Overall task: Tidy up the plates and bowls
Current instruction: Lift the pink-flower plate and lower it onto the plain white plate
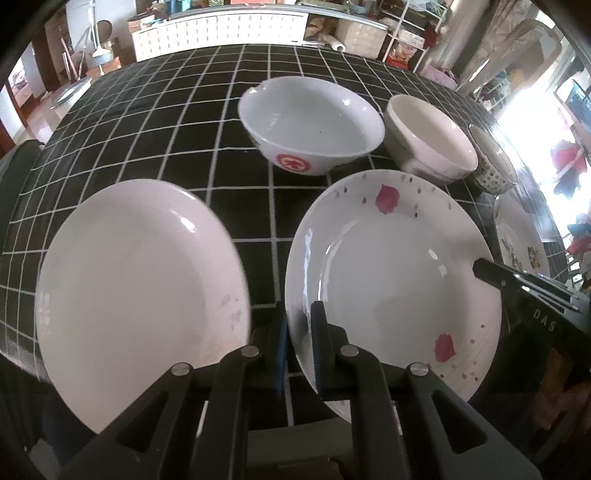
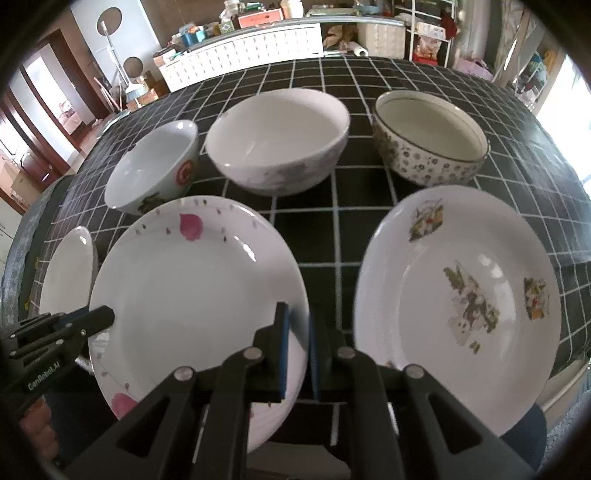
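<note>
A white plate with pink petals (image 1: 391, 280) (image 2: 192, 295) lies at the table's near edge. My left gripper (image 1: 297, 354) is shut on its left rim. My right gripper (image 2: 299, 354) is shut on its right rim; its fingers (image 1: 491, 273) show in the left wrist view. A plain white plate (image 1: 140, 295) (image 2: 68, 273) lies to the left, a flower-print plate (image 2: 458, 306) (image 1: 521, 247) to the right. Behind stand three bowls: one with a red emblem (image 1: 310, 125) (image 2: 155, 166), a plain white one (image 1: 428, 140) (image 2: 277, 140), and a dotted one (image 2: 428, 140) (image 1: 491, 162).
A black tablecloth with a white grid (image 1: 166, 122) (image 2: 369, 229) covers the table. A white cabinet (image 2: 243, 48) and cluttered shelves (image 2: 424, 29) stand beyond the far edge. The table's near edge runs just under the plates.
</note>
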Demonstrator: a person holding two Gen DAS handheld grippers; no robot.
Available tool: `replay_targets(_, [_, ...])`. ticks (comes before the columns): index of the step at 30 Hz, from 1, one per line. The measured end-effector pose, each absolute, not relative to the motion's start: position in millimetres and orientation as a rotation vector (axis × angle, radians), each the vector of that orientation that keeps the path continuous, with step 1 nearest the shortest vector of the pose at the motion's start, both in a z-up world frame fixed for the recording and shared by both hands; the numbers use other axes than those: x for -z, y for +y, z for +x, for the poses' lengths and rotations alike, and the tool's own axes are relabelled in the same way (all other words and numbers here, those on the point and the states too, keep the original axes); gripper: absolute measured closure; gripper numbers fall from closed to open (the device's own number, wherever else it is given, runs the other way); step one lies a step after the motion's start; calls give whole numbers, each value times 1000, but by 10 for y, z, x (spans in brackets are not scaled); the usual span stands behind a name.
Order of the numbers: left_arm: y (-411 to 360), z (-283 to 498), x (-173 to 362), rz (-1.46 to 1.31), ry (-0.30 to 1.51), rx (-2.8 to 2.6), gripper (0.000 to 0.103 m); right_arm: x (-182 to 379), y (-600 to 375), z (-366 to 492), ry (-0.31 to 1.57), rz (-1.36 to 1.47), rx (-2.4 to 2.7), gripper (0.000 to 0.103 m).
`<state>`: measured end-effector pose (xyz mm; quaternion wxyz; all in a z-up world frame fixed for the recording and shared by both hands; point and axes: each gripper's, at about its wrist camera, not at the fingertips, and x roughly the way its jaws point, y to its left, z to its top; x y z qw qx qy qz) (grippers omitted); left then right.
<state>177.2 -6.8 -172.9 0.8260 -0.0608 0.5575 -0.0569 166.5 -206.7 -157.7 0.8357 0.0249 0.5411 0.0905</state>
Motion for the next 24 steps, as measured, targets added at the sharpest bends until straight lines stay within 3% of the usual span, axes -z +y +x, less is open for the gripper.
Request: replay_targets(24, [997, 1370, 1285, -249, 1103, -82, 93, 1202, -1091, 1656, 1084, -29, -341, 89])
